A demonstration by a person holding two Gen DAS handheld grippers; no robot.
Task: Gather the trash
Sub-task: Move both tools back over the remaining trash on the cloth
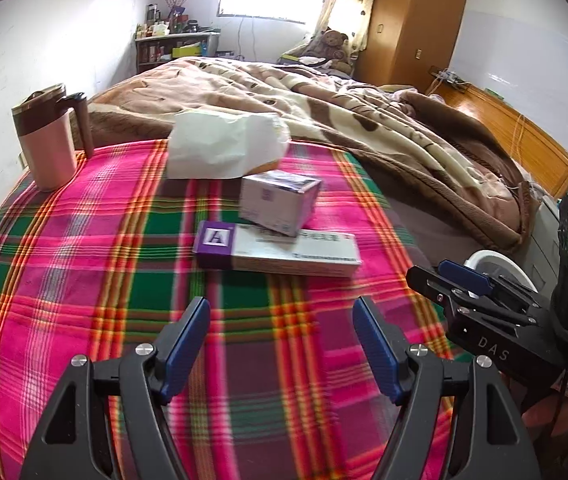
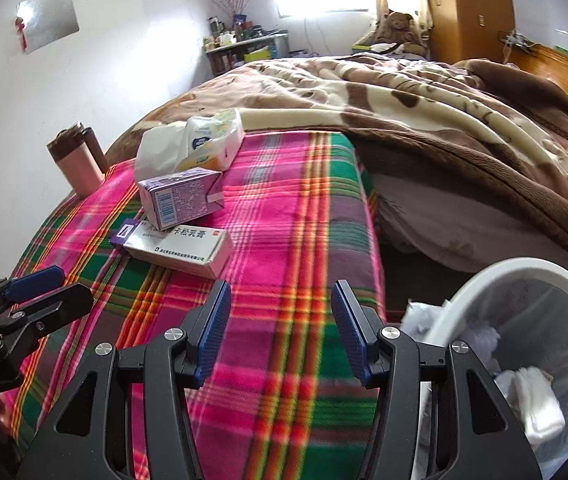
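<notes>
Both empty, spread wide: left tool (image 1: 280,344) and right tool (image 2: 280,330), above plaid cloth (image 2: 304,208). Reads "A" on long purple-white box (image 1: 276,250); Chinese print partly hidden under smaller purple box (image 2: 182,198). Beside counter, white bin (image 2: 524,320), cut off, holding crumpled tissue.

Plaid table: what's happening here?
Nothing is held. The left gripper and right gripper both hover open over the plaid cloth. Two medicine boxes lie stacked beside a tissue pack. The white trash bin, at the right, already holds crumpled tissues.
</notes>
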